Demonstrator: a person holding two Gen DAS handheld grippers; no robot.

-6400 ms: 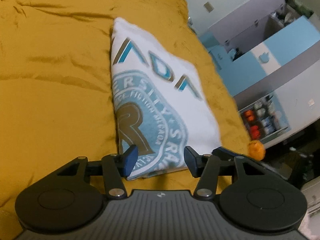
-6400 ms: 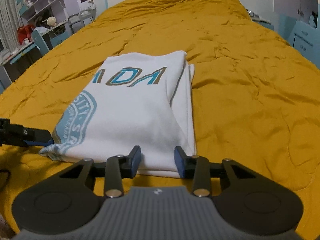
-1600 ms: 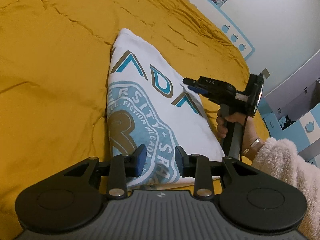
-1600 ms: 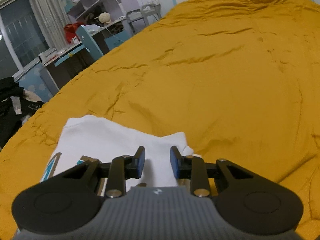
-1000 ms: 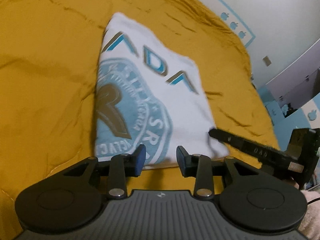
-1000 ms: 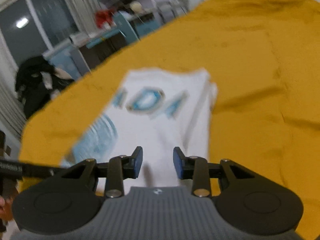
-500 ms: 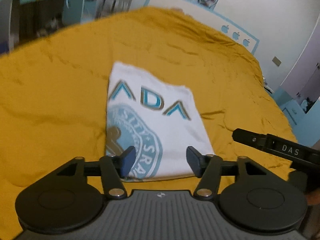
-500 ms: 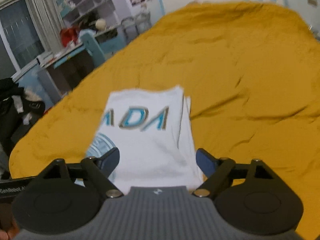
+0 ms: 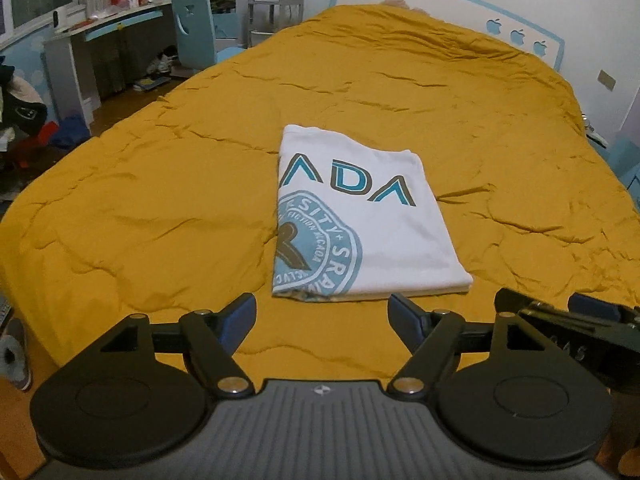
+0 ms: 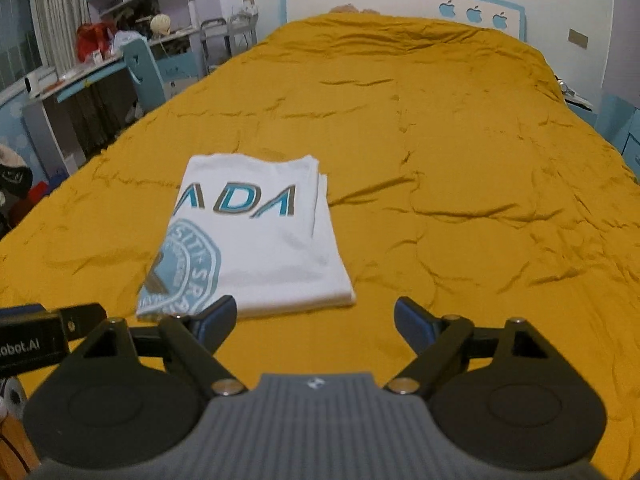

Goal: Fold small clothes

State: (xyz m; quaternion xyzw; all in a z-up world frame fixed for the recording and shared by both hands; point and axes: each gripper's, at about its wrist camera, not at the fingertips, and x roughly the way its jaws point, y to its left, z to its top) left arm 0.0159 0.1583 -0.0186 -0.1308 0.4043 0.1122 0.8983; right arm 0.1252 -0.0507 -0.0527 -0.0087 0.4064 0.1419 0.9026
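Observation:
A white T-shirt (image 9: pixel 360 220) with teal lettering and a round teal emblem lies folded into a neat rectangle on the mustard-yellow bedspread (image 9: pixel 160 208). My left gripper (image 9: pixel 322 316) hovers above and short of the shirt's near edge; its jaws are still opening and nothing is between them. In the right wrist view the same shirt (image 10: pixel 256 240) lies ahead and to the left. My right gripper (image 10: pixel 316 318) stands open and empty, raised off the bedspread (image 10: pixel 460 240) near the shirt's near right corner. Each view catches the other gripper at its lower edge.
The bedspread is wrinkled all round the shirt. A white and blue headboard (image 10: pixel 400 0) closes the far end. Along the left stand a desk (image 9: pixel 100 40), a blue chair (image 9: pixel 196 32) and shelves; clothes lie on the floor there (image 9: pixel 24 120). Blue furniture (image 10: pixel 616 120) borders the right.
Both grippers have lifted and drawn back from the folded shirt, and both have gone from nearly shut to wide open. The shirt lies still, now farther away in both views.

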